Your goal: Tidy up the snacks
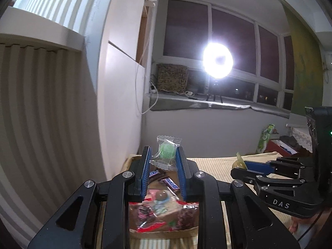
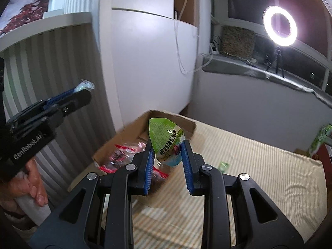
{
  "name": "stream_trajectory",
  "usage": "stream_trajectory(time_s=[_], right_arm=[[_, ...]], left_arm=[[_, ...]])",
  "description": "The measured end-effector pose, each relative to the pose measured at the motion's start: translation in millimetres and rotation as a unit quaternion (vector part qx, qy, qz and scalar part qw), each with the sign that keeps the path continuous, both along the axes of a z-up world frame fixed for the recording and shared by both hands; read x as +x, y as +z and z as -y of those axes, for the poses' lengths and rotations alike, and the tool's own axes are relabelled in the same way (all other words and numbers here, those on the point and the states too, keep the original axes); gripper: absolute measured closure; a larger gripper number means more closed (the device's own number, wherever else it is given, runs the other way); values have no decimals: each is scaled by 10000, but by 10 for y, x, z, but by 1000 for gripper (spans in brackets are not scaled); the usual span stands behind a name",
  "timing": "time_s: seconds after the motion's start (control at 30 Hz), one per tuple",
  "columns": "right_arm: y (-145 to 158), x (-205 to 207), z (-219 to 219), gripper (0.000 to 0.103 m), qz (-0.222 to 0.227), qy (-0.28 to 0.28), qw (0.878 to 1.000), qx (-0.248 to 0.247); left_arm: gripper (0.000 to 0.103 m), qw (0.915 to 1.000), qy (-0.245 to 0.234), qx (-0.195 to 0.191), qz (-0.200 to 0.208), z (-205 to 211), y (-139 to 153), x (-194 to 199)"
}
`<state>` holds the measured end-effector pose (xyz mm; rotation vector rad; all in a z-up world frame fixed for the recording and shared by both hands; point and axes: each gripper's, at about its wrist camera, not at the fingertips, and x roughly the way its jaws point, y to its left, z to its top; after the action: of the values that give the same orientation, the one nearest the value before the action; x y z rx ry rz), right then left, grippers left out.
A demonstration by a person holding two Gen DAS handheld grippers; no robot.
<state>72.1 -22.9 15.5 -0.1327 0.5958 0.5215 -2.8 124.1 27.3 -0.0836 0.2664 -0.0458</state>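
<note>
My left gripper (image 1: 162, 155) pinches a clear-wrapped green candy (image 1: 165, 150) above the open brown cardboard box (image 2: 145, 128) of snacks; my right gripper (image 2: 167, 152) clamps a green-lidded plastic jelly cup (image 2: 167, 143) just over the box's near edge. I judge each should be brought inside the walls, then lowered before I release it.

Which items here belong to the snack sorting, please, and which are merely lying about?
Job: clear-wrapped green candy in left gripper; green jelly cup in right gripper; cardboard box; Snickers bars.
Lying about: ring light; woven basket.
</note>
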Motion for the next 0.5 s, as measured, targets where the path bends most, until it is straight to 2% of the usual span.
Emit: stream_trajectory(time_s=[0.27,0.5], right_arm=[[124,-24,-110,76,159,240,9996,30],[66,46,-155,76,104,346,9993,77]], left_arm=[[81,9997,129,99,158,-43,162,26],[81,9995,129,222,210,-13,208,79]])
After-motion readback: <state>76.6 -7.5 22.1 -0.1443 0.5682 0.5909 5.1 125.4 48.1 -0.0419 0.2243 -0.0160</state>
